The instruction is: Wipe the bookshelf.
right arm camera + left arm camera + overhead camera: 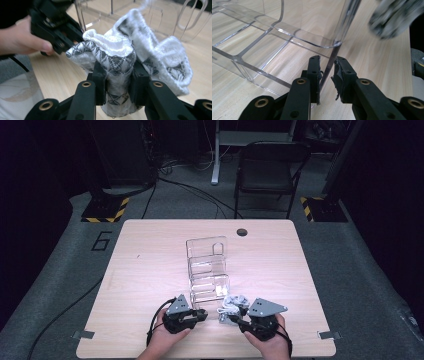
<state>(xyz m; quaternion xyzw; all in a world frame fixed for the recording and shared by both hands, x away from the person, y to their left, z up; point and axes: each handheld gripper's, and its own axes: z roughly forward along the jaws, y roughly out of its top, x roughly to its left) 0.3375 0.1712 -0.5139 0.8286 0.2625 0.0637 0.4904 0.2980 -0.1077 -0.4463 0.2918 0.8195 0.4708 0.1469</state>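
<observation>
Dark lab, wood table (pixel 150 250) with a clear rack (pixel 207 270) mid-table. We've got the left gripper (pixel 327 80) at the rack's near corner, its jaws narrow around a thin wall edge; we can't tell if the pads press it. Our right gripper (pixel 117 82) is clamped on a bunched black-and-white sock (pixel 125 57), lifted just beside the rack, near the left gripper.

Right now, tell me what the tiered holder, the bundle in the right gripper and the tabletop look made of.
Tiered holder: clear glossy plastic, probably acrylic; the table shows through it and its edges glint.
Bundle: soft knitted fabric, white with a black pattern; visible stitches, matte.
Tabletop: pale wood-grain surface, possibly laminate; smooth with a light sheen.
</observation>
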